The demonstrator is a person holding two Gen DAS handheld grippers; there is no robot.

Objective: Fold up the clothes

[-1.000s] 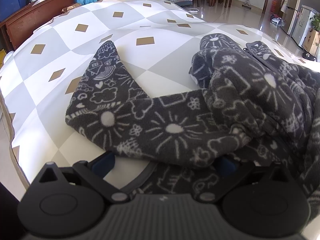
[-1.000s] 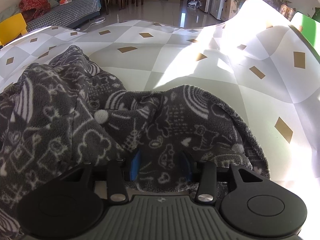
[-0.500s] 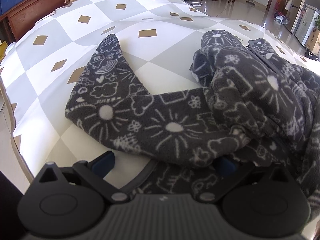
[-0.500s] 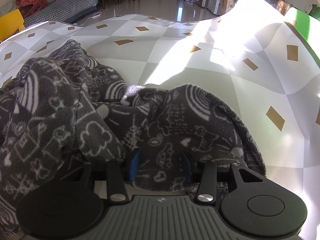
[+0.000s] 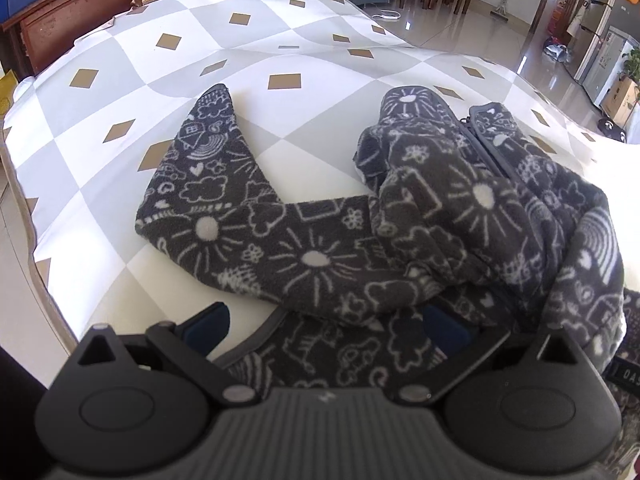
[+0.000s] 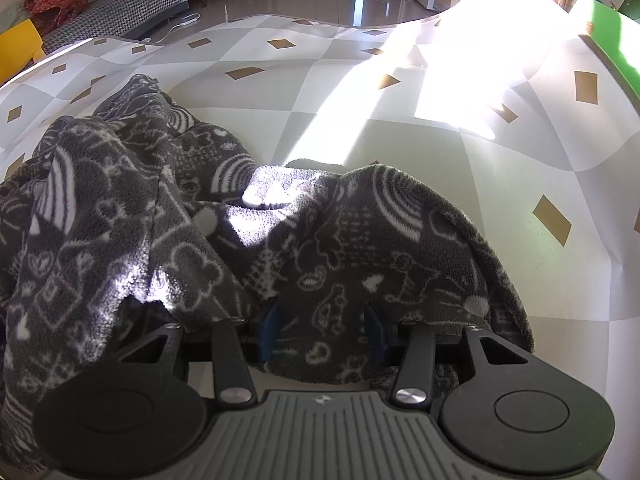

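We see the dark fleece garment (image 5: 400,216) heaped across the centre and right of the frame on the checked tablecloth (image 5: 120,80), one sleeve reaching toward the upper left. Our left gripper (image 5: 324,326) stands spread wide, fabric between its pads (untouched). Our right gripper (image 6: 322,330) clamps a thick fold at lower centre.
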